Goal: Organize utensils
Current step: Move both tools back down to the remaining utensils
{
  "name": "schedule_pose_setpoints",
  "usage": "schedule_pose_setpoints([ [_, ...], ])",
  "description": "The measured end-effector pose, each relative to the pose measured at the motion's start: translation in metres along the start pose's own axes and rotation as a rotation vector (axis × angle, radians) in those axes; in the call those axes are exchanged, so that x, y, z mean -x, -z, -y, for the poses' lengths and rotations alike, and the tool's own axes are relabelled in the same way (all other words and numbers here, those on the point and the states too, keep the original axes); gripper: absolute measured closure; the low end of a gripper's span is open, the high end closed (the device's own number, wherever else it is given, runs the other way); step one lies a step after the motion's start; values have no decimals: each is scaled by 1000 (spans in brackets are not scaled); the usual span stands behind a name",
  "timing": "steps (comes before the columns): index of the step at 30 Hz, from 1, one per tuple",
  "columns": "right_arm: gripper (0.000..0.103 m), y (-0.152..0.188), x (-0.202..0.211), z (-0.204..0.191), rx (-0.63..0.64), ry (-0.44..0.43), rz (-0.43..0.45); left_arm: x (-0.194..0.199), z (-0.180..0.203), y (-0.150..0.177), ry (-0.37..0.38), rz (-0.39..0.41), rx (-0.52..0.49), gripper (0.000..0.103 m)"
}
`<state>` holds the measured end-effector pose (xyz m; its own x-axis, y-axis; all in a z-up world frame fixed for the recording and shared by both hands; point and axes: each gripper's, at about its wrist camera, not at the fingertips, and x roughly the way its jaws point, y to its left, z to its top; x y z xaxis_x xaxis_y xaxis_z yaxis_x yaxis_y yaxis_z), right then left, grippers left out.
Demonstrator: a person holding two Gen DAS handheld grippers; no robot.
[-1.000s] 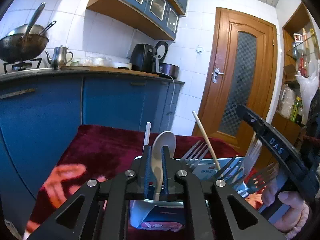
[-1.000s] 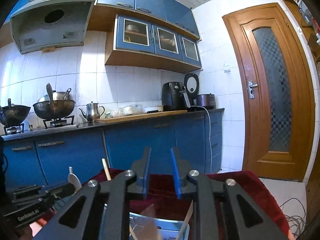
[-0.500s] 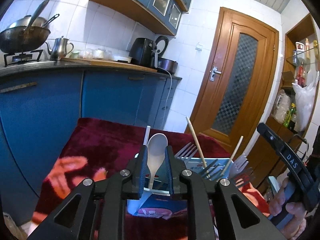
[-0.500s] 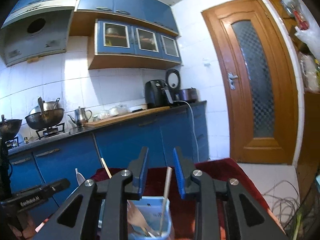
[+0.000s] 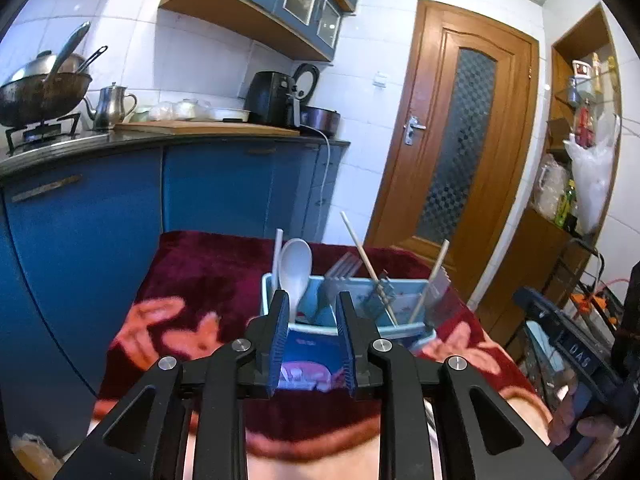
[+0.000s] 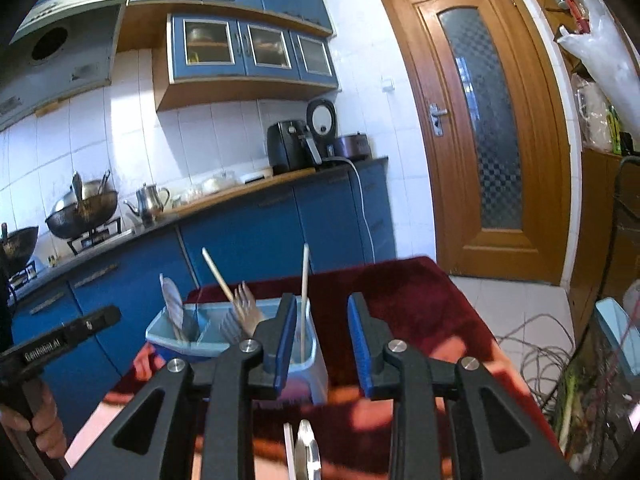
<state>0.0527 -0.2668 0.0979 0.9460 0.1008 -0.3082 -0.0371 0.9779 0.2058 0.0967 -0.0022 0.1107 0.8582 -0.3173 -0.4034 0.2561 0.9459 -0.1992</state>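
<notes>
Left wrist view: a white spoon (image 5: pixel 295 268) stands upright, bowl up and handle down, in the left end of a light blue utensil box (image 5: pixel 404 334) just ahead of the left gripper (image 5: pixel 312 340). To the spoon's right, forks (image 5: pixel 340 272) stand tines up, and two wooden chopsticks (image 5: pixel 362 256) lean in opposite directions, long axes near vertical. The gripper's blue-padded jaws are parted and widening, with nothing pinched between them; the box shows through the gap, beyond the tips. The box rests on a dark red patterned cloth (image 5: pixel 208 276).

Right wrist view: the right gripper (image 6: pixel 322 340) has its jaws spread apart and empty. The utensil box (image 6: pixel 168 330) sits ahead and left of the tips, its right end behind the left finger (image 6: pixel 286 336). One chopstick (image 6: pixel 305 280) rises nearly vertical beside that finger; another (image 6: pixel 218 276) tilts left. A metal utensil (image 6: pixel 306 452) lies below the jaws, pointing forward.
</notes>
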Motion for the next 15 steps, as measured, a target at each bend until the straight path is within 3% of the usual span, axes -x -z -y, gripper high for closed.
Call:
schedule_pose_setpoints([
  [15,73,55,24,-9,69,0,-251,22,13,47,23,-115,17,77],
])
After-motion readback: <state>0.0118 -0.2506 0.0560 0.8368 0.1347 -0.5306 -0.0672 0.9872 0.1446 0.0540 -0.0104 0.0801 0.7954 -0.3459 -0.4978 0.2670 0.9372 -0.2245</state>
